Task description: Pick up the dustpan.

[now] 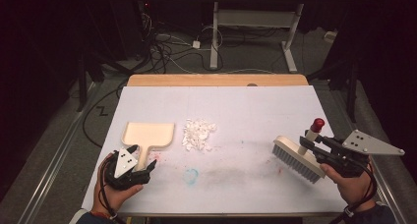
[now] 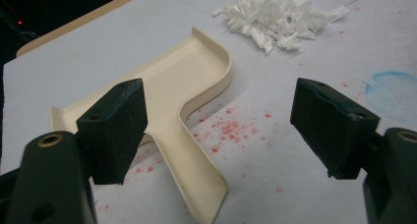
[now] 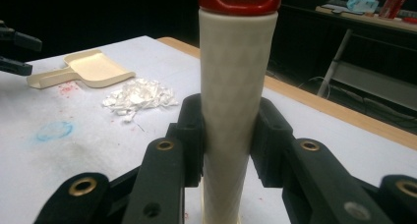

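A cream dustpan (image 1: 147,134) lies flat on the white table, its handle pointing toward the near edge. My left gripper (image 1: 143,157) is open, its jaws standing on either side of the dustpan's handle (image 2: 189,170) without touching it. A heap of white shreds (image 1: 198,134) lies just right of the pan, also seen as the white shreds (image 2: 280,15) and white shreds (image 3: 137,98). My right gripper (image 1: 307,144) is shut on the cream, red-capped handle (image 3: 231,101) of a brush (image 1: 296,158), whose bristles rest on the table at the right.
The white sheet (image 1: 255,106) covers a wooden table whose far edge (image 1: 216,79) shows. A blue smudge (image 1: 191,174) and red specks (image 2: 228,130) mark the sheet. Desk legs and cables stand on the floor beyond.
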